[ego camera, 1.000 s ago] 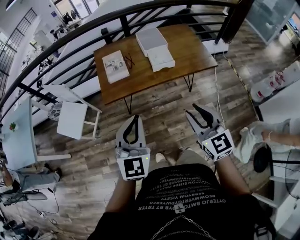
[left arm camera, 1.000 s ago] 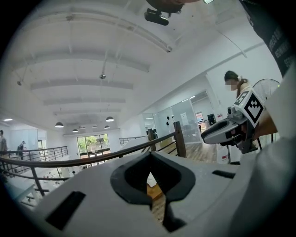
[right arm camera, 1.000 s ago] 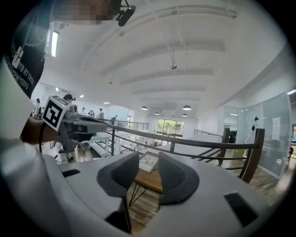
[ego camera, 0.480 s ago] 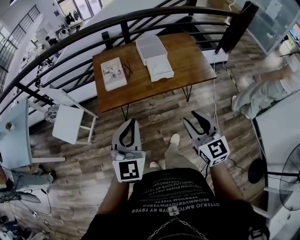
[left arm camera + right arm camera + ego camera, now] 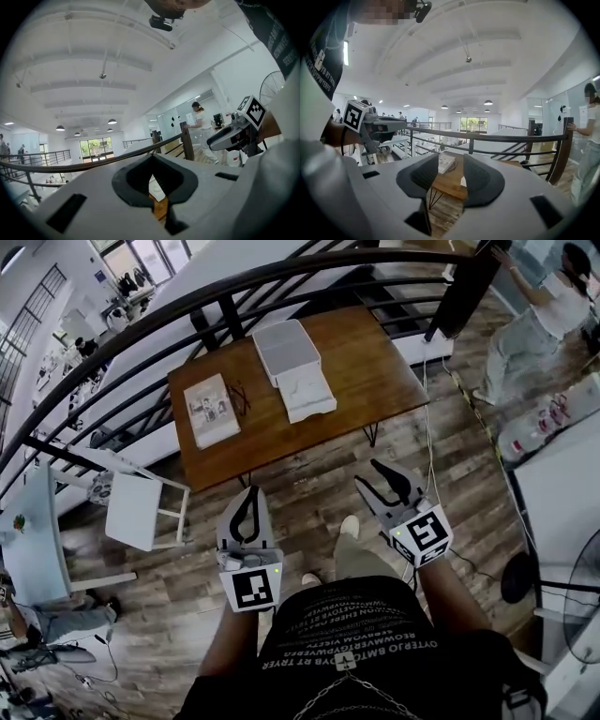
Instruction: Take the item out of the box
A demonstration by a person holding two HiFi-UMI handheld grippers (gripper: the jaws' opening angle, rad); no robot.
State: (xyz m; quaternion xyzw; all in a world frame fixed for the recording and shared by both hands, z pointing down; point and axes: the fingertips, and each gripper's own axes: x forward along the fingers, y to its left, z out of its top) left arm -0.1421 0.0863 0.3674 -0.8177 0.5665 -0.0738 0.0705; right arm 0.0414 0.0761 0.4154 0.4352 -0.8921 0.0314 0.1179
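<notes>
On the wooden table [image 5: 375,371] lies a flat white rectangular box [image 5: 286,348]; left fingers [image 5: 236,519] closed, right fingers [image 5: 397,478] just opening, empty

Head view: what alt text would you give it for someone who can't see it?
Seen from above, a person on a wood floor holds a left gripper, jaws together, and a right gripper whose empty jaws have just been opening, both short of a wooden table. On it lie a white box, a white tray beside it and a booklet.

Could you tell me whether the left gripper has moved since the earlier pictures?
Yes: the left gripper has moved forward, closer to the wooden table.
</notes>
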